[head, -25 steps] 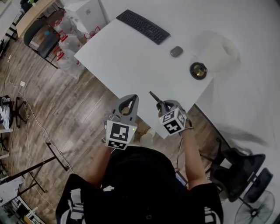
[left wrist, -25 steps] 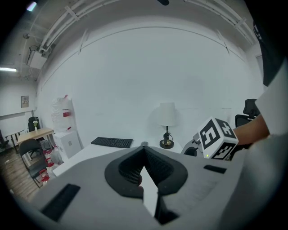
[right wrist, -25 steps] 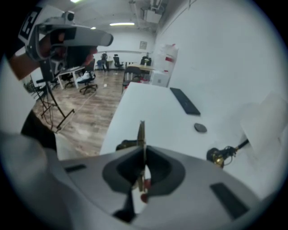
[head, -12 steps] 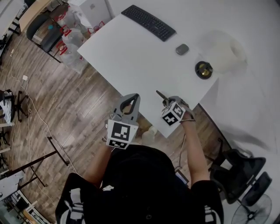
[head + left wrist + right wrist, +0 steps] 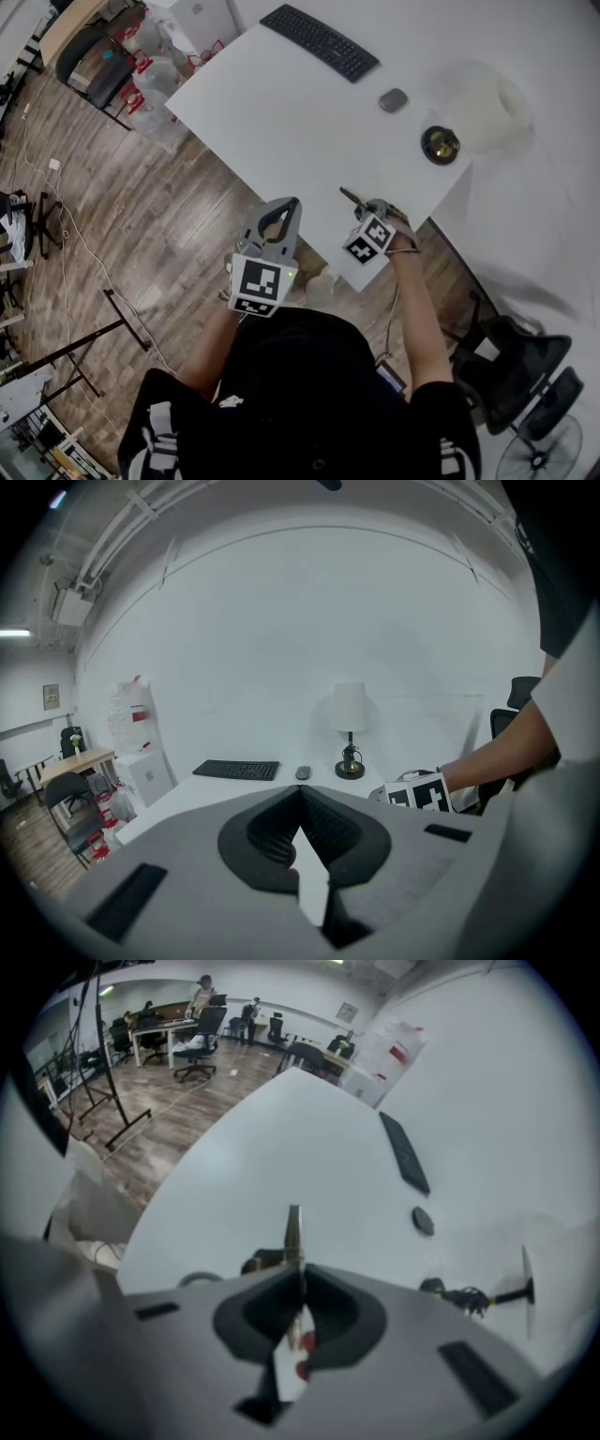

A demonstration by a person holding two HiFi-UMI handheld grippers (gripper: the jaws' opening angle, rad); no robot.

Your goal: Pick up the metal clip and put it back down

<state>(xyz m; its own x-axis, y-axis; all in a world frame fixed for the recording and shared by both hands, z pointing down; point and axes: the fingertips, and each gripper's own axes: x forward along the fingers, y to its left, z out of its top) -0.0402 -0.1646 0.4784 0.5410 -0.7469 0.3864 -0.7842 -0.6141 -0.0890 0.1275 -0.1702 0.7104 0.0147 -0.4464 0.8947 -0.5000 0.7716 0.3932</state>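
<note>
The metal clip (image 5: 293, 1230) is a thin metal piece that sticks out forward between the jaws of my right gripper (image 5: 298, 1271), which is shut on it. In the head view the clip (image 5: 350, 197) juts from the right gripper (image 5: 361, 208) over the near edge of the white table (image 5: 281, 122). Whether it touches the tabletop I cannot tell. My left gripper (image 5: 286, 206) hovers left of the right one, off the table's edge above the wooden floor. Its jaws are shut with nothing in them, as the left gripper (image 5: 301, 794) view also shows.
On the table's far side lie a black keyboard (image 5: 321, 42), a grey mouse (image 5: 393, 99) and a lamp with a dark round base (image 5: 440, 145) and white shade. Chairs and bags (image 5: 150, 66) stand left of the table; an office chair (image 5: 520, 361) is at the right.
The head view has shifted a little. The right gripper has stayed shut on the clip at the table's near edge, with barely any movement against the table. The left gripper has kept its place.
</note>
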